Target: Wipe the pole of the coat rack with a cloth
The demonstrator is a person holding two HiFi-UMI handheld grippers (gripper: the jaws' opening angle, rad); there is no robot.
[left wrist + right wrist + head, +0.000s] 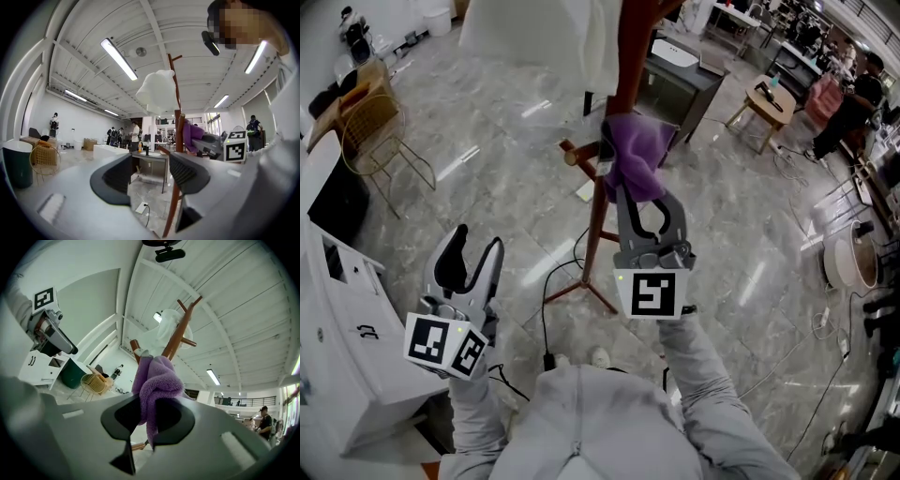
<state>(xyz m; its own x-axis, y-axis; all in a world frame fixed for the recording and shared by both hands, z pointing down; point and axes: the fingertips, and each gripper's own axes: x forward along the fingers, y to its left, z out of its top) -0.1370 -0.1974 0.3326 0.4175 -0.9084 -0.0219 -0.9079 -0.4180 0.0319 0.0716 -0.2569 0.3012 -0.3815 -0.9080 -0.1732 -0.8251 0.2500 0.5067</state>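
The coat rack's brown wooden pole [630,56] rises from splayed legs on the marble floor. A purple cloth [637,155] is bunched against the pole about halfway up, and my right gripper [649,192] is shut on it. In the right gripper view the purple cloth [154,383] is pinched between the jaws, with the pole [180,331] right behind it. My left gripper [471,258] hangs open and empty to the lower left, well away from the rack. In the left gripper view the pole [178,140] stands past the open jaws, with the cloth [191,133] beside it.
A white garment [548,33] hangs on the rack's upper pegs. A dark desk [680,80] stands just behind the rack, a white cabinet [347,319] at the left, a wire chair [380,131] beyond it. A black cable [546,309] runs across the floor near the rack's legs.
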